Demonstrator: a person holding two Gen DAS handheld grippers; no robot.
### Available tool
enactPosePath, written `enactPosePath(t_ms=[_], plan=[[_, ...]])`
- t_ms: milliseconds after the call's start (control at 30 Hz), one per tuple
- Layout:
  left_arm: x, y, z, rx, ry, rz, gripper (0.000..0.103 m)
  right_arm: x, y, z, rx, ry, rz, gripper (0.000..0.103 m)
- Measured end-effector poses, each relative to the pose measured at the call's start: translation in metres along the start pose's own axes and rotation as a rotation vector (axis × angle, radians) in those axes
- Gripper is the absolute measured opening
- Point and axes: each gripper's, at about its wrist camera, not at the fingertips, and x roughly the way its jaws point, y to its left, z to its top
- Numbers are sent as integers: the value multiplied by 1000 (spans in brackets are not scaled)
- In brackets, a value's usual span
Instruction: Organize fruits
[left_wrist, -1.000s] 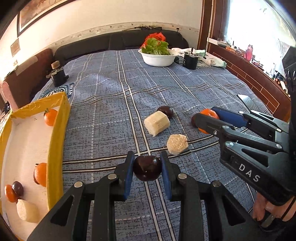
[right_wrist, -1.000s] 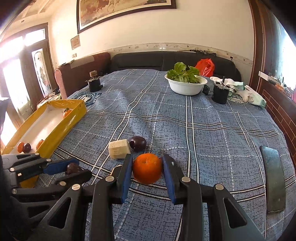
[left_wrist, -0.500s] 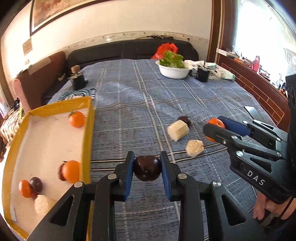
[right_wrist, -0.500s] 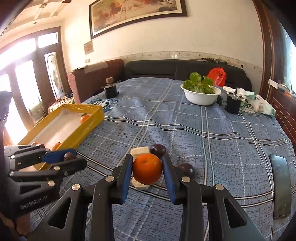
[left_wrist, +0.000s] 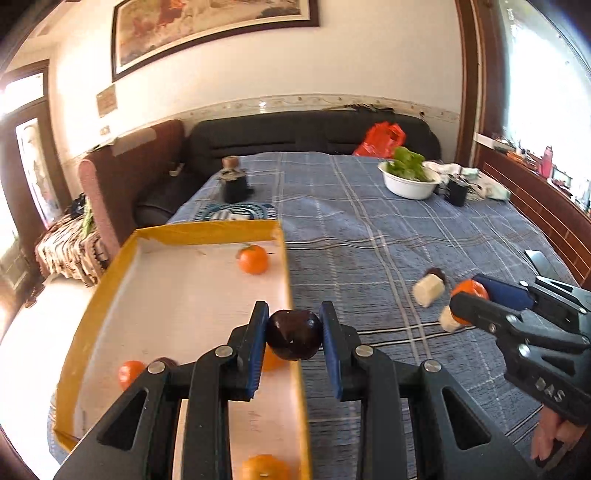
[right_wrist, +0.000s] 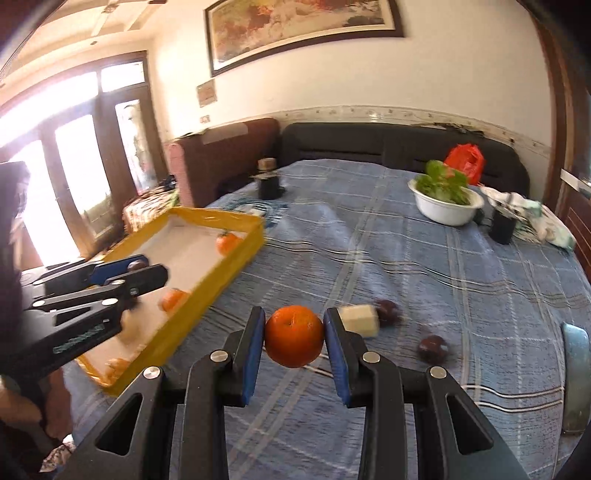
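My left gripper (left_wrist: 293, 332) is shut on a dark plum (left_wrist: 293, 334) and holds it above the right wall of the yellow tray (left_wrist: 291, 306). The tray holds several oranges, one at the far end (left_wrist: 252, 259), and a dark plum partly hidden by my fingers. My right gripper (right_wrist: 294, 339) is shut on an orange (right_wrist: 294, 340) above the blue plaid cloth, right of the tray (right_wrist: 236, 266). It shows in the left wrist view (left_wrist: 466, 299) too. On the cloth lie two dark plums (right_wrist: 433, 348) (right_wrist: 388, 311) and a pale block (right_wrist: 360, 319).
A white bowl of lettuce (left_wrist: 409, 181) and a black cup (left_wrist: 457, 191) stand at the far right. A small black holder (left_wrist: 233, 184) stands at the far left. A dark flat object (right_wrist: 574, 373) lies at the right edge. A second pale block (left_wrist: 448, 320) lies behind my right gripper.
Both grippers have moved left with their fruits. The left one now holds the plum over the tray's right wall. The right one has come closer to the tray.
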Motion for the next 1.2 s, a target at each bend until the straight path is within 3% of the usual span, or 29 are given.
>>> enactPosePath(t_ms=[433, 1200], plan=[[-1, 56, -11, -88, 4, 45, 27, 24, 85, 3, -107, 59, 155, 37], [20, 171, -43, -321, 114, 94, 27, 71, 142, -9, -160, 197, 279, 37]])
